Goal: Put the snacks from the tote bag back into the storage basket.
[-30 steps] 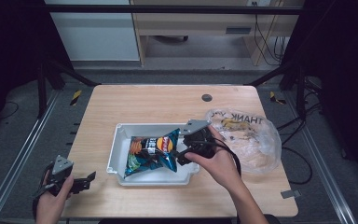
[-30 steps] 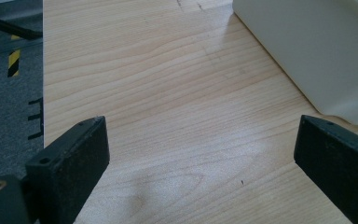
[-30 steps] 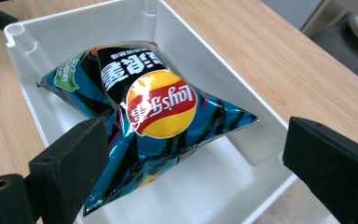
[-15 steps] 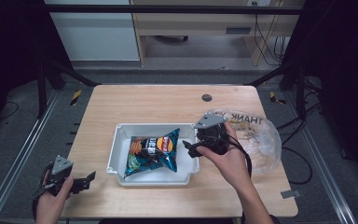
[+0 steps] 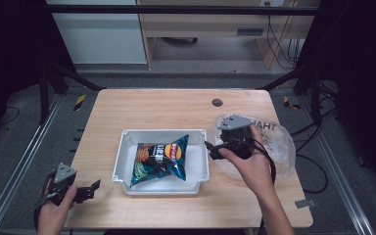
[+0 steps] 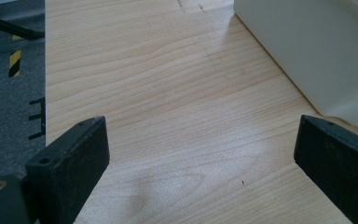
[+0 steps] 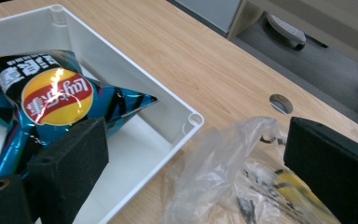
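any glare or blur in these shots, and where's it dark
High view: the table is evenly lit, the surroundings fall to near black. Right gripper view: glare streaks on the chip bag, the plastic bag close up looks soft, and the right gripper jaws are blurred. Left gripper view: a faint shadow on the wood between the left gripper jaws.

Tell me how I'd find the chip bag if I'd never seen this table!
Look at the wooden table and find the white bin in the middle of it. The chip bag lies inside it, shiny blue with a red and yellow logo. The clear plastic bag right of the bin is see-through, not blue.
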A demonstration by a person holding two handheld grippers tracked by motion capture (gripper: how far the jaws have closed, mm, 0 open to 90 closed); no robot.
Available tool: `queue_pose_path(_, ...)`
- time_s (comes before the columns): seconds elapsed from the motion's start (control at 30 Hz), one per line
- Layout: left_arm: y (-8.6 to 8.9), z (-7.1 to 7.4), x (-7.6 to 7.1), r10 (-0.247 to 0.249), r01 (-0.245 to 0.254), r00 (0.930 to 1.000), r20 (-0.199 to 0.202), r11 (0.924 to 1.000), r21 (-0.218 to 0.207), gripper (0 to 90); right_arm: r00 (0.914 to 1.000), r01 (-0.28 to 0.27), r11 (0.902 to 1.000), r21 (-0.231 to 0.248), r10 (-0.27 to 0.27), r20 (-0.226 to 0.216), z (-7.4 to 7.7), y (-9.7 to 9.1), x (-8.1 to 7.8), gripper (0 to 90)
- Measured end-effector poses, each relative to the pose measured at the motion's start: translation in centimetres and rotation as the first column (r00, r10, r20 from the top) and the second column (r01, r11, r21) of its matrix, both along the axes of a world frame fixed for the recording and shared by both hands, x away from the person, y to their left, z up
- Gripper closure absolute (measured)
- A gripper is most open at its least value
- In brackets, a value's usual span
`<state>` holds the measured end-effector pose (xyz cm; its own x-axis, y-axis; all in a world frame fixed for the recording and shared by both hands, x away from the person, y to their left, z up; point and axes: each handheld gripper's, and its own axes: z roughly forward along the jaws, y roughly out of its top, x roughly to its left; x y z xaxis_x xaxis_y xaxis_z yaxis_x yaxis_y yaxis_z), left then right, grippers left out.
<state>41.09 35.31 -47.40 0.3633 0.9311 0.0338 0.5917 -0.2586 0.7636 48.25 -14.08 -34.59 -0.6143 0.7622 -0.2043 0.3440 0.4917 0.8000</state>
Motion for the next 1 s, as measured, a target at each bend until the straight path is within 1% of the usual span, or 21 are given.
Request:
queue_pose_path(0.07, 0.0, 0.0, 0.0, 0.003, -0.003, 1.0000, 0.002, 1.0000, -0.005, 3.1, 0.9999, 0.012, 0.9999, -0.004, -0.012, 0.002, -0.1, -0.3, 0.1, 6.6)
queue_pose_path(0.2, 0.0, 0.0, 0.0, 0.004, -0.004, 1.0000, 0.002, 1.0000, -0.005, 3.1, 0.9997, 0.021, 0.9998, 0.006, -0.021, -0.012, -0.2, -0.8, 0.2, 6.2)
queue_pose_path(0.3, 0.0, 0.0, 0.0, 0.004, -0.004, 1.0000, 0.002, 1.0000, -0.004, 3.1, 0.9993, 0.034, 0.9994, 0.005, -0.034, -0.015, -0.3, -1.1, 0.3, 5.9)
queue_pose_path(0.37, 0.0, 0.0, 0.0, 0.005, -0.005, 1.0000, 0.002, 1.0000, -0.006, 3.1, 0.9990, 0.041, 0.9991, 0.011, -0.041, -0.018, -0.4, -1.3, 0.3, 5.6)
queue_pose_path(0.6, 0.1, 0.0, -0.1, 0.008, -0.008, 1.0000, 0.000, 0.9999, -0.007, 3.1, 0.9985, 0.049, 0.9988, 0.008, -0.049, -0.026, -1.1, -1.9, 0.5, 4.8)
queue_pose_path(0.63, 0.1, 0.0, -0.1, 0.004, -0.004, 1.0000, -0.005, 1.0000, -0.002, 3.1, 0.9983, 0.051, 0.9987, 0.009, -0.051, -0.029, -1.3, -2.1, 0.5, 4.8)
queue_pose_path(0.7, 0.2, 0.0, -0.1, 0.004, -0.004, 1.0000, -0.004, 1.0000, -0.002, 3.1, 0.9972, 0.063, 0.9980, -0.001, -0.063, -0.041, -1.6, -2.4, 0.7, 4.8)
queue_pose_path(0.8, 0.2, 0.0, -0.1, 0.004, -0.004, 1.0000, -0.005, 1.0000, -0.001, 3.1, 0.9945, 0.086, 0.9963, -0.003, -0.086, -0.060, -2.2, -3.0, 1.0, 5.4)
queue_pose_path(0.9, 0.1, 0.0, -0.1, 0.008, -0.008, 1.0000, -0.001, 0.9999, -0.007, 3.1, 0.9918, 0.109, 0.9941, -0.006, -0.109, -0.067, -2.7, -3.6, 1.2, 6.4)
queue_pose_path(1.0, 0.2, 0.0, -0.1, 0.005, -0.005, 1.0000, -0.005, 1.0000, 0.000, 3.1, 0.9887, 0.128, 0.9917, -0.006, -0.128, -0.077, -3.2, -4.3, 1.5, 7.0)
